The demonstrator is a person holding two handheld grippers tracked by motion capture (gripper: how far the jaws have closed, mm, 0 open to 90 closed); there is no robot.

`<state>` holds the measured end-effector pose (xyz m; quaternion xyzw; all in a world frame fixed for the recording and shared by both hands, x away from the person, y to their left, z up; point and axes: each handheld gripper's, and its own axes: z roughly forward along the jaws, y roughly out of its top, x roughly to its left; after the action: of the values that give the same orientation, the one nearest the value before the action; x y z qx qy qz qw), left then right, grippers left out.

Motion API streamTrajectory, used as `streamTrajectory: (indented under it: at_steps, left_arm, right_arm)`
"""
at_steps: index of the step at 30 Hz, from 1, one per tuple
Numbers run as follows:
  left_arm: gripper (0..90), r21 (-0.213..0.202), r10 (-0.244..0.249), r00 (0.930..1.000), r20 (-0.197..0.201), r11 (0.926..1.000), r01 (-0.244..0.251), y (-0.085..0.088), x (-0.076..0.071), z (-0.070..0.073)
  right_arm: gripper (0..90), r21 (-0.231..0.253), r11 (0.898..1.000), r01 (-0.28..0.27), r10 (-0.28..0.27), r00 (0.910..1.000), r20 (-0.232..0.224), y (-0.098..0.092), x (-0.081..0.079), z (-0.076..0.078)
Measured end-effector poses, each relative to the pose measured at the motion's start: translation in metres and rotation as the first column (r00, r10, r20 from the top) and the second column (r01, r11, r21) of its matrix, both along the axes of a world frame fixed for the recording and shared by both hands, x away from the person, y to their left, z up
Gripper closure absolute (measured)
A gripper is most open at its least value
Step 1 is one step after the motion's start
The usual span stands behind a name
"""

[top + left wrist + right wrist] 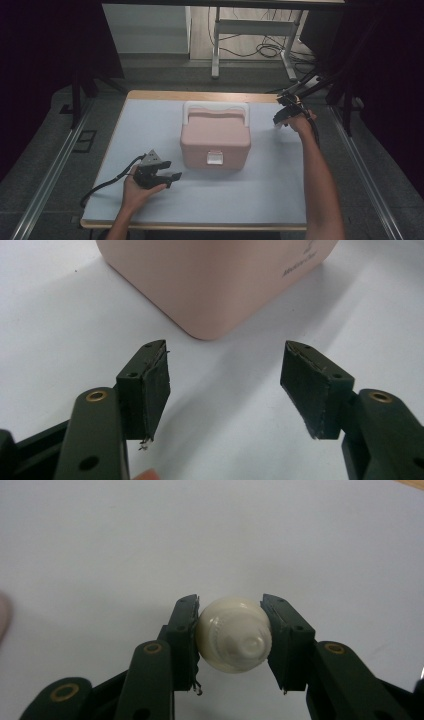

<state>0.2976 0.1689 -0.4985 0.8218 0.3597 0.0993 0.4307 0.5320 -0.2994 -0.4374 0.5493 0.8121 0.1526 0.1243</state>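
A small cream-white rounded object (234, 635), ribbed like a little cap or bulb, was gripped between the jaws of the right gripper (234, 639). Both pads were pressed against its sides, with the jaws set about half apart. The object was held near the jaw tips, above a plain white table surface (210, 540). What exactly the object was could not be told.

The jaws of the left gripper (225, 385) were spread wide, and nothing was held between them. A rounded corner of a pink storage box (215, 280) was seen just beyond the jaw tips, slightly toward the left jaw, without being touched.

In the high view, the right gripper (281, 118) was held by an outstretched right arm past the far right side of the pink box (215, 142), near the table's far edge. The left gripper (167, 177) was held low at the box's near left, its jaws pointed toward the box, the wrist resting near the table.

Faint grey lettering was printed on the box wall in the left gripper view, but it was too blurred to be read.
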Motion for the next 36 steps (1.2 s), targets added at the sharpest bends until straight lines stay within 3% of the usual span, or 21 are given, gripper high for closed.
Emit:
streamTrajectory:
  at_steps: [7, 21, 28, 36]
  left_arm:
    - [36.3, -0.018, -0.006, 1.0000, -0.001, 0.9998, 0.006, 0.000, 0.001, 0.001]
    - [36.4, -0.030, 0.002, 1.0000, 0.009, 0.9995, -0.001, 0.004, 0.000, 0.006]
    - [36.4, -0.035, 0.007, 0.9999, 0.012, 0.9994, -0.006, 0.005, -0.001, 0.007]
    - [36.4, -0.032, 0.008, 0.9999, 0.013, 0.9995, -0.008, 0.005, -0.002, 0.007]
  right_arm:
    - [60.5, 0.011, 0.997, -0.070, 0.070, 0.9975, 0.014, 0.009, -0.035, 0.014]
    - [60.5, 0.062, 0.988, -0.140, 0.138, 0.9898, 0.036, 0.008, -0.106, 0.010]
    - [60.4, 0.024, 0.979, -0.203, 0.203, 0.9791, 0.000, 0.013, -0.125, 0.001]
    - [60.3, -0.002, 0.974, -0.226, 0.226, 0.9736, -0.034, 0.017, -0.131, -0.016]
